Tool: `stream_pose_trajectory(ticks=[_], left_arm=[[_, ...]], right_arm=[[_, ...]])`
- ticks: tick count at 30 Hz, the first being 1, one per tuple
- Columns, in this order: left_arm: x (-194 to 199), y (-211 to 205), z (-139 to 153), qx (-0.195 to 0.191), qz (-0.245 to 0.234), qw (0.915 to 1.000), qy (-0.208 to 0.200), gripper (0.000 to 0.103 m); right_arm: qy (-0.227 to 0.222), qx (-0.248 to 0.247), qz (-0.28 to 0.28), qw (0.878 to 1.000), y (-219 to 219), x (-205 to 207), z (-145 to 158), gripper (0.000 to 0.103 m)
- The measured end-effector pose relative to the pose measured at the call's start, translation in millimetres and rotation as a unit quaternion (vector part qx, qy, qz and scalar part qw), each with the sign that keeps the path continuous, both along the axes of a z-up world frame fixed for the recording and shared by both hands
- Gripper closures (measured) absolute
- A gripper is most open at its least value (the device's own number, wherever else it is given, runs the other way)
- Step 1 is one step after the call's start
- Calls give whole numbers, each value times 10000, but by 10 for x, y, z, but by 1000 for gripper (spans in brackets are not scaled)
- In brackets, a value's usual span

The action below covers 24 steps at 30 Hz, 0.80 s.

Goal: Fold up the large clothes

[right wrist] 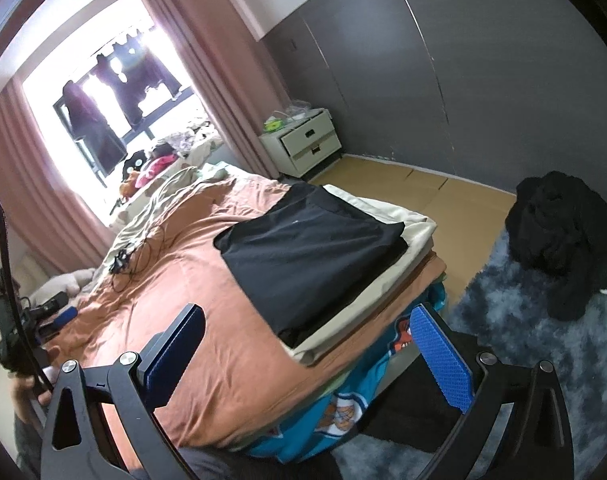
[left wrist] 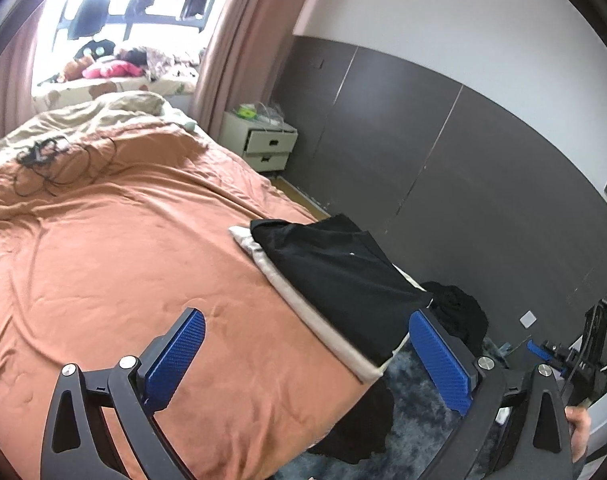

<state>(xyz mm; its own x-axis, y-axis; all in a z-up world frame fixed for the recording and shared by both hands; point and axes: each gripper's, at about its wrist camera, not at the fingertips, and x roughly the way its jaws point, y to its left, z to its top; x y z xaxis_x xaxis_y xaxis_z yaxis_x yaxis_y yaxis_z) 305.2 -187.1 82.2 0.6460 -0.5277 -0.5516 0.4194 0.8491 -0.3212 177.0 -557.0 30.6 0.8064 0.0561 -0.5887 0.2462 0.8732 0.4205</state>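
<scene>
A folded black garment (left wrist: 339,268) (right wrist: 307,256) lies on top of a folded cream one (left wrist: 319,316) (right wrist: 407,224) at the near corner of the bed. My left gripper (left wrist: 307,356) is open above the orange cover, nothing between its blue pads. My right gripper (right wrist: 309,356) is open too, raised over the bed's edge just short of the stack, and holds nothing. A heap of black clothes (right wrist: 559,236) (left wrist: 459,312) sits on the rug beside the bed.
The bed has an orange cover (left wrist: 111,248) with a black cable (left wrist: 43,156) lying on it. A white bedside cabinet (left wrist: 263,144) (right wrist: 307,140) stands by the dark wall panels. A grey-blue shaggy rug (right wrist: 515,312) covers the floor. Curtains flank the window.
</scene>
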Motion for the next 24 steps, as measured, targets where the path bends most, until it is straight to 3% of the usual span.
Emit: stream_pose_trajectory(ticks=[11, 24], left_arm=[[-1011, 376, 25, 19, 381, 9986, -365, 1], [-1992, 829, -129, 197, 808, 9945, -636, 1]], right_arm=[[-218, -96, 441, 9987, 290, -544, 147, 0], [-343, -270, 844, 9955, 702, -1100, 87, 0]])
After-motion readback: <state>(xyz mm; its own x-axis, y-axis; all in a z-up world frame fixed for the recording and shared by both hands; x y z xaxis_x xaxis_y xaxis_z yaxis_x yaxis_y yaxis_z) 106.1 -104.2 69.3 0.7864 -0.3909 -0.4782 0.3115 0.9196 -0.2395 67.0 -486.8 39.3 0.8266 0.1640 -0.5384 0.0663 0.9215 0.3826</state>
